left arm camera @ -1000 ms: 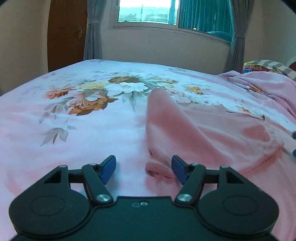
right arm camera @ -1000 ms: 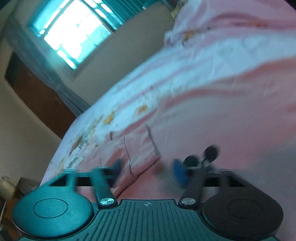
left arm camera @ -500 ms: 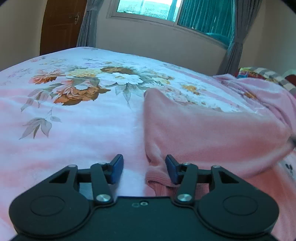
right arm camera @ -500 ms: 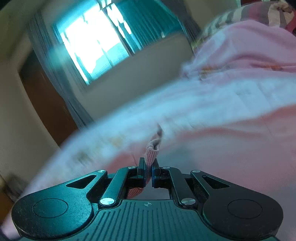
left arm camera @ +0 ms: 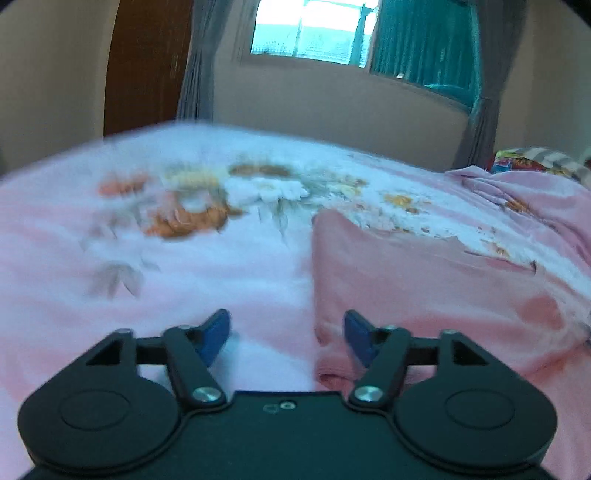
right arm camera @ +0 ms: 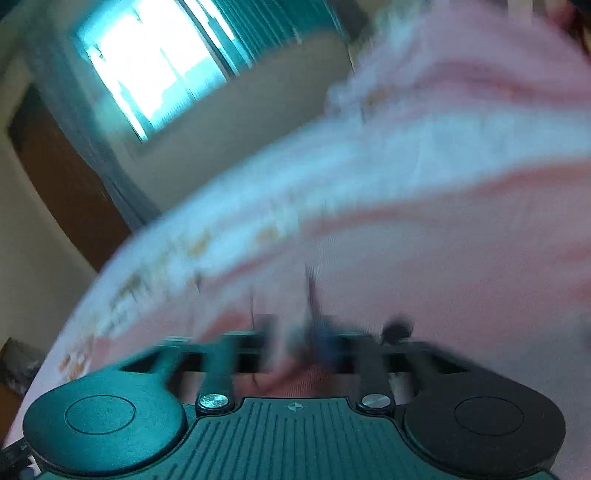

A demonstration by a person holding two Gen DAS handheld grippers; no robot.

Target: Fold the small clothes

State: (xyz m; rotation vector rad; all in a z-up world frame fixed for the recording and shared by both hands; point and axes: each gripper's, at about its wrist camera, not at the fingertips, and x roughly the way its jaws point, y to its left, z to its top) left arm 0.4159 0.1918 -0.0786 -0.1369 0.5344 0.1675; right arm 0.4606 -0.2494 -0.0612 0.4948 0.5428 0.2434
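A small pink garment (left arm camera: 413,280) lies flat on the floral bed sheet (left arm camera: 155,266), right of centre in the left wrist view. My left gripper (left arm camera: 287,334) hovers low over the garment's near left corner. Its jaws are opening, and the hem edge lies just inside the right blue pad (left arm camera: 356,336) without being pinched. The right wrist view is badly blurred. My right gripper (right arm camera: 299,343) has its jaws opening, and the fingers (right arm camera: 221,362) stand apart. A ribbed pink cuff (right arm camera: 295,382) of the garment lies loose between them.
A bunched pink blanket (left arm camera: 528,206) and a striped pillow (left arm camera: 546,158) sit at the bed's far right. Beyond the bed are a wall, a window (left arm camera: 310,33) with grey curtains and a brown door (left arm camera: 144,62).
My right gripper was shut on the ribbed cuff half a second ago; now its jaws are apart and the view has rolled. The left jaws narrowed, then widened again.
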